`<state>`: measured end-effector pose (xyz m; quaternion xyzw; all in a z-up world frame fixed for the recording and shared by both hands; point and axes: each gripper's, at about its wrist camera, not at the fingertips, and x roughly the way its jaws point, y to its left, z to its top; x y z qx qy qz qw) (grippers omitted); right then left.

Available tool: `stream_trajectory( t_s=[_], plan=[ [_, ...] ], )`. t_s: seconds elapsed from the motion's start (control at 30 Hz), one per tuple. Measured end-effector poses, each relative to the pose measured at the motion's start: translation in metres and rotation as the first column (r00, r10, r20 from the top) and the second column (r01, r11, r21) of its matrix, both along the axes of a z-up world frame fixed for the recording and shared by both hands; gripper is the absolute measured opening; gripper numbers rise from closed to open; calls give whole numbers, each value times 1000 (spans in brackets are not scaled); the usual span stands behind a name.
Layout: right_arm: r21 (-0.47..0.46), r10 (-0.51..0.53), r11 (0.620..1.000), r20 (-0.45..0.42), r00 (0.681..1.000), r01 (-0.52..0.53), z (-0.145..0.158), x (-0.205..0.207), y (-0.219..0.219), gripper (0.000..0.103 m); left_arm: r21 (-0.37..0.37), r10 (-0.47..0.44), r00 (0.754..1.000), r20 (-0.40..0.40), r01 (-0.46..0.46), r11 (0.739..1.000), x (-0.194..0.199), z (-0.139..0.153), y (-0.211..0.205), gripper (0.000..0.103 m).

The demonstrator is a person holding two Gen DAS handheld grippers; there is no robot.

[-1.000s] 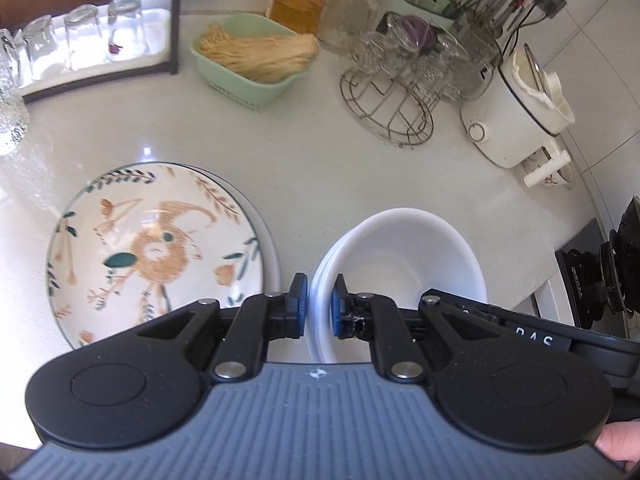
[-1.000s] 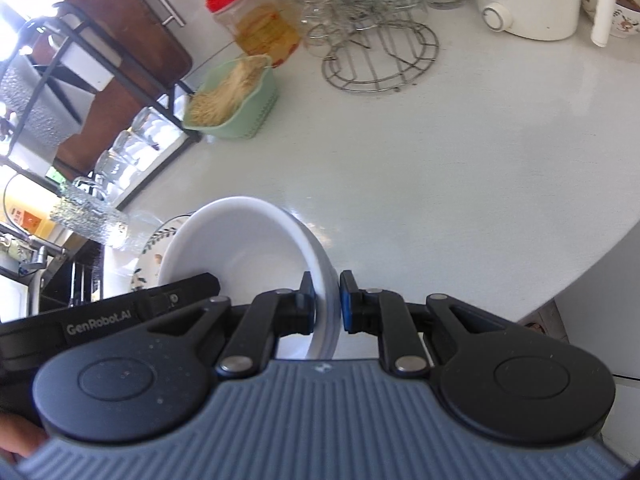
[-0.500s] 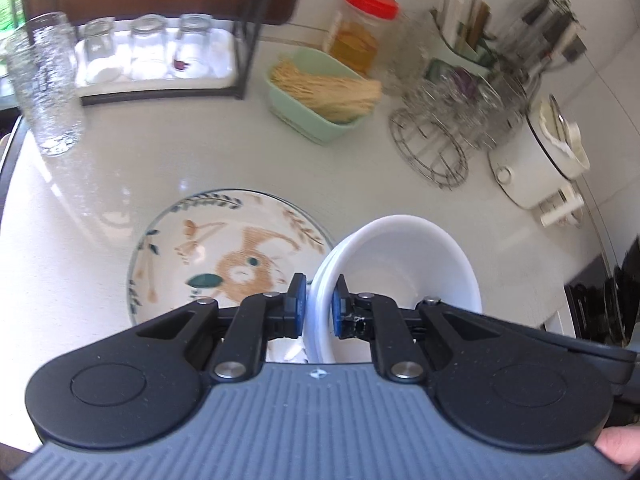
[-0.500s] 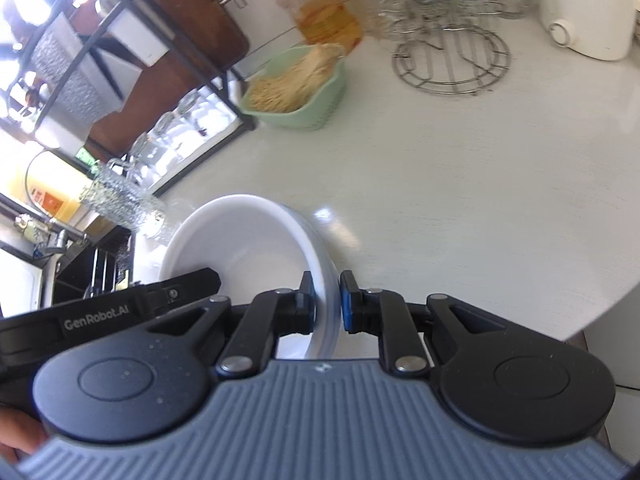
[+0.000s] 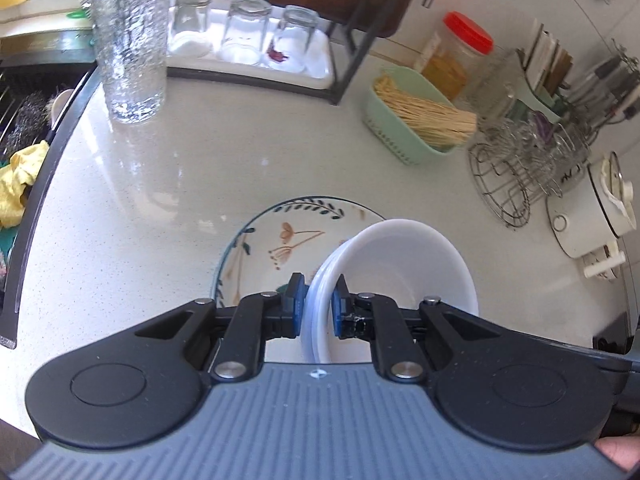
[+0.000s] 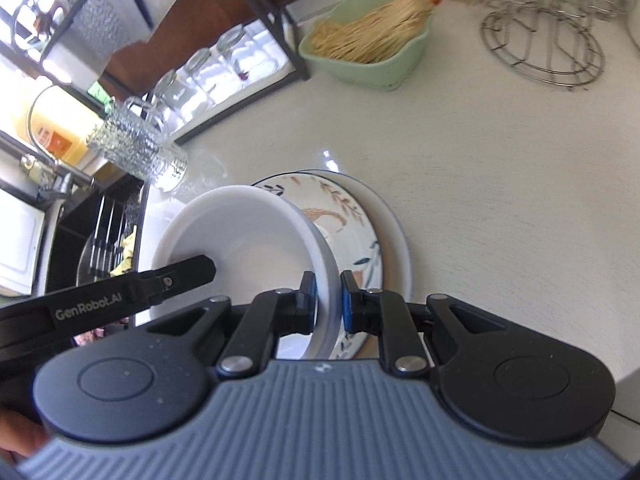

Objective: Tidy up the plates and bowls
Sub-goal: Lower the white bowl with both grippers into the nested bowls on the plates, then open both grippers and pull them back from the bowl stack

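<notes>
A stack of nested white bowls [image 5: 404,264] hangs over a flower-patterned plate [image 5: 276,240] on the white counter. My left gripper [image 5: 316,304] is shut on the stack's left rim. On the opposite rim of the white bowls [image 6: 248,240] my right gripper [image 6: 328,300] is also shut. In the right wrist view the patterned plate [image 6: 344,216] lies on a plain white plate [image 6: 394,248], and the left gripper's finger [image 6: 176,276] reaches into the bowl from the left. The bowls cover part of the plate in both views.
A tall textured glass [image 5: 130,40] stands at the back left by the sink [image 5: 24,120]. Behind are a tray of upturned glasses [image 5: 248,32], a green basket of sticks [image 5: 416,120], a red-lidded jar [image 5: 460,56], a wire cup rack [image 5: 520,168] and a white cooker [image 5: 588,212].
Both grippers have carried the white bowls leftwards, from beside the patterned plate to over it. The tall glass and sink have come into view.
</notes>
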<state>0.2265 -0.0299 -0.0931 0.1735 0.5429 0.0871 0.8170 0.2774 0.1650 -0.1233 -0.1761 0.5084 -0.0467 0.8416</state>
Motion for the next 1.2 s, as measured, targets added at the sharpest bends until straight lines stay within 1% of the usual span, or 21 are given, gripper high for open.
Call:
stream_trajectory(
  t_s=[0.17, 0.43, 0.47, 0.5, 0.53, 0.57, 0.6, 0.67, 0.7, 0.77, 0.87, 0.93, 1.03, 1.2],
  plan=[
    [-25, 44, 999, -11, 999, -44, -11, 9, 14, 16, -17, 40, 999, -23, -41, 999, 2, -13, 10, 15],
    [-56, 61, 996, -16, 998, -62, -21, 10, 18, 17, 4, 7, 1000, -29, -7, 1000, 7, -22, 8, 16],
    [-55, 62, 997, -16, 998, -63, -21, 10, 18, 17, 6, -3, 1000, -31, 4, 1000, 9, -22, 8, 19],
    [-55, 62, 997, -15, 998, -63, -21, 9, 18, 17, 9, -12, 999, -34, 12, 1000, 10, -21, 7, 27],
    [-58, 61, 996, -12, 998, -61, -21, 9, 18, 17, 16, -11, 999, -33, 11, 1000, 10, -20, 7, 31],
    [-63, 58, 996, -8, 998, -59, -20, 9, 18, 18, 24, -12, 1000, -25, 12, 1000, 10, -18, 7, 38],
    [-65, 57, 996, -4, 998, -57, -19, 9, 18, 18, 30, -19, 1000, -16, 20, 999, 10, -16, 7, 41],
    [-68, 54, 996, 2, 999, -54, -17, 9, 18, 19, 43, -29, 1000, 0, 29, 999, 9, -10, 8, 42],
    [-73, 53, 996, 8, 999, -52, -15, 9, 18, 25, 48, -34, 999, 6, 34, 998, 8, -7, 8, 42],
    [-80, 39, 996, 28, 999, -37, -10, 7, 16, 31, 64, -47, 999, 26, 45, 997, 7, 1, 10, 42],
    [-79, 30, 997, 70, 997, -24, 0, 3, 12, 31, 89, -66, 996, 58, 61, 994, 2, 15, 11, 42],
    [-84, 23, 996, 96, 995, -15, 8, -1, 9, 31, 87, -67, 995, 77, 61, 994, -2, 25, 11, 42],
    [-81, 23, 997, 139, 990, -12, 23, -9, 3, 31, 85, -63, 990, 127, 52, 995, -12, 42, 10, 42],
    [-105, 45, 994, 227, 973, -21, 50, -27, -4, 31, 106, -61, 976, 211, 39, 994, -36, 71, 5, 42]
  ],
)
